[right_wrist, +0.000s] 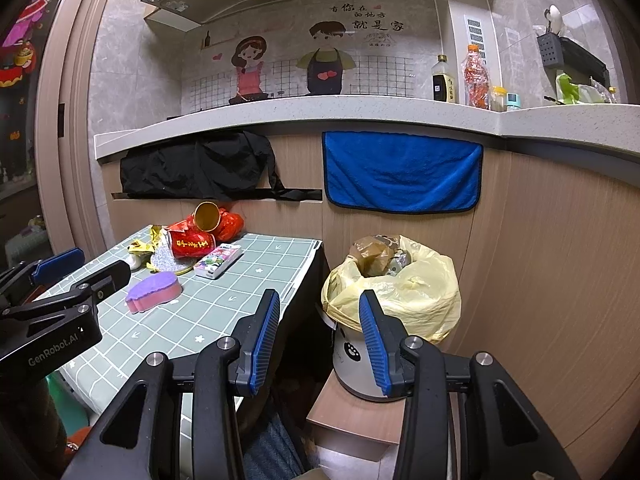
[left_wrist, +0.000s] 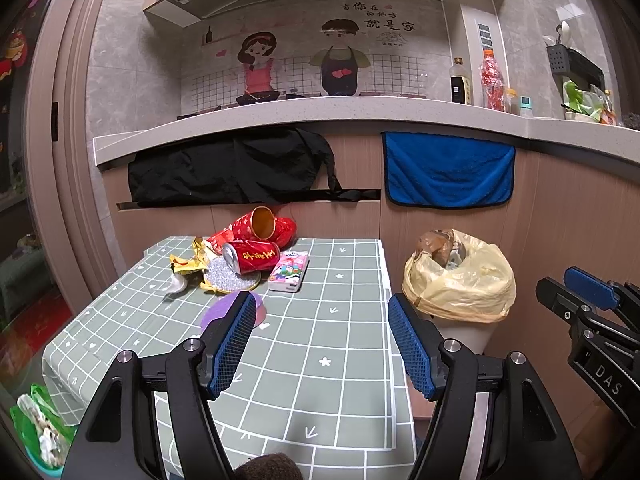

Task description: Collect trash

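Observation:
Trash lies at the far end of a green checked table (left_wrist: 320,340): a red can (left_wrist: 252,256) on its side, a red paper cup and wrapper (left_wrist: 262,224), gold foil (left_wrist: 188,260), a tissue pack (left_wrist: 289,271) and a purple sponge (right_wrist: 154,286). A bin with a yellow bag (left_wrist: 460,276) stands right of the table; it also shows in the right wrist view (right_wrist: 400,288). My left gripper (left_wrist: 322,344) is open and empty over the table's near part. My right gripper (right_wrist: 320,344) is open and empty in front of the bin.
A counter (left_wrist: 360,110) runs behind with bottles (left_wrist: 492,80), a black cloth (left_wrist: 228,168) and a blue towel (left_wrist: 448,168) hanging from it. The bin stands on a small wooden stool (right_wrist: 352,420). A green bag (left_wrist: 36,428) lies left of the table.

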